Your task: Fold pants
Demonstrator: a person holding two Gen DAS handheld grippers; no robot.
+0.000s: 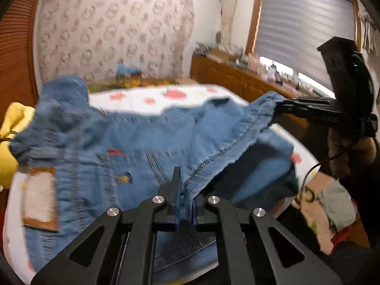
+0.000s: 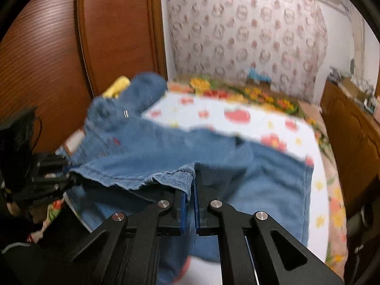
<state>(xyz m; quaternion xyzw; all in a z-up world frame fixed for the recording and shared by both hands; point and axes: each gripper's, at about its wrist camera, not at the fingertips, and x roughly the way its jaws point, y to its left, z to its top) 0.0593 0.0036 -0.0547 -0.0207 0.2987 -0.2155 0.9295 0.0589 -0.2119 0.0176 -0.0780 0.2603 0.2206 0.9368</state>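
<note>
Blue denim pants (image 1: 152, 142) hang lifted over a white bed sheet (image 1: 142, 99) printed with red fruit. A tan leather patch (image 1: 39, 199) shows on the waistband at left. My left gripper (image 1: 184, 197) is shut on a stitched seam of the pants. My right gripper (image 2: 190, 197) is shut on a hem corner of the pants (image 2: 166, 152). In the left wrist view the right gripper (image 1: 282, 109) pinches the fabric at the far right. In the right wrist view the left gripper (image 2: 64, 175) holds the fabric at the left. The cloth is stretched between them.
A brown wooden wardrobe (image 2: 106, 35) stands left of the bed. A wooden counter (image 1: 237, 76) with small items runs along the right under a shuttered window (image 1: 306, 23). A yellow cloth (image 1: 11, 128) lies at the bed's left. A floral blanket (image 2: 237, 90) lies at the back.
</note>
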